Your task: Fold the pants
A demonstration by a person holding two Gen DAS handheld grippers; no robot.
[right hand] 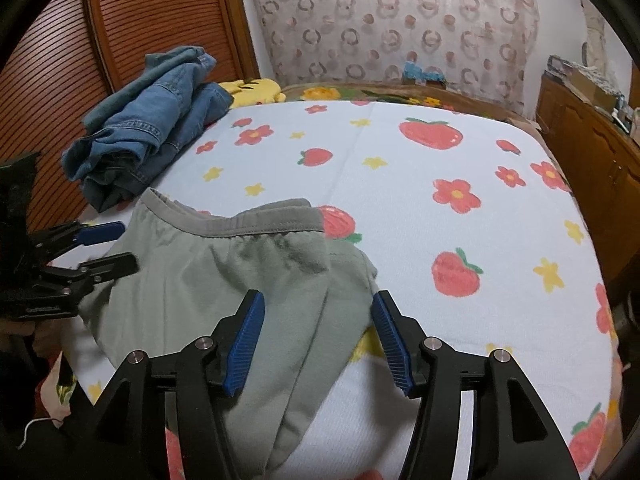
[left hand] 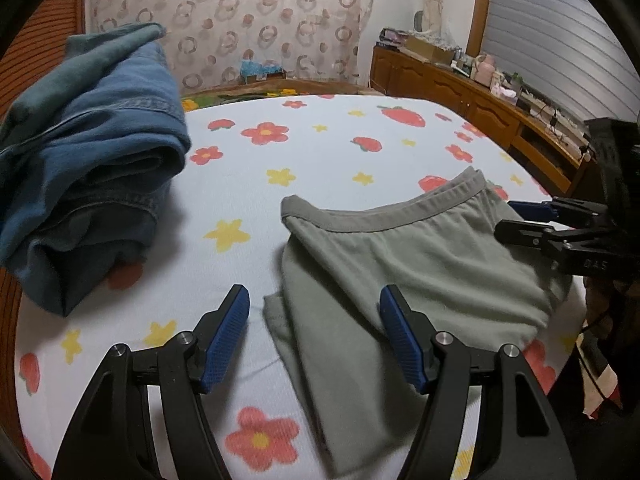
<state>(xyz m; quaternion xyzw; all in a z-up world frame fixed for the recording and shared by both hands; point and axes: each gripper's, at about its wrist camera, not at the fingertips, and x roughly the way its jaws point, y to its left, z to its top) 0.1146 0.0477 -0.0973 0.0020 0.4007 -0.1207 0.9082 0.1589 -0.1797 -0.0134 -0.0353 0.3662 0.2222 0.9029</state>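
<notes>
Grey-green pants (left hand: 404, 264) with a darker waistband lie flat on the flowered bed sheet (left hand: 320, 152), legs running toward the near edge. My left gripper (left hand: 314, 304) is open just above the pants' left edge, holding nothing. My right gripper (right hand: 318, 312) is open above the pants (right hand: 224, 272) near the crotch, holding nothing. The right gripper also shows in the left wrist view (left hand: 516, 220) at the pants' right side. The left gripper shows in the right wrist view (right hand: 120, 246) at the pants' left side.
A heap of blue denim clothes (left hand: 92, 160) lies at the bed's far left, also in the right wrist view (right hand: 148, 124). A wooden cabinet (left hand: 472, 96) with clutter runs along the right. A slatted wooden door (right hand: 132, 20) stands left of the bed.
</notes>
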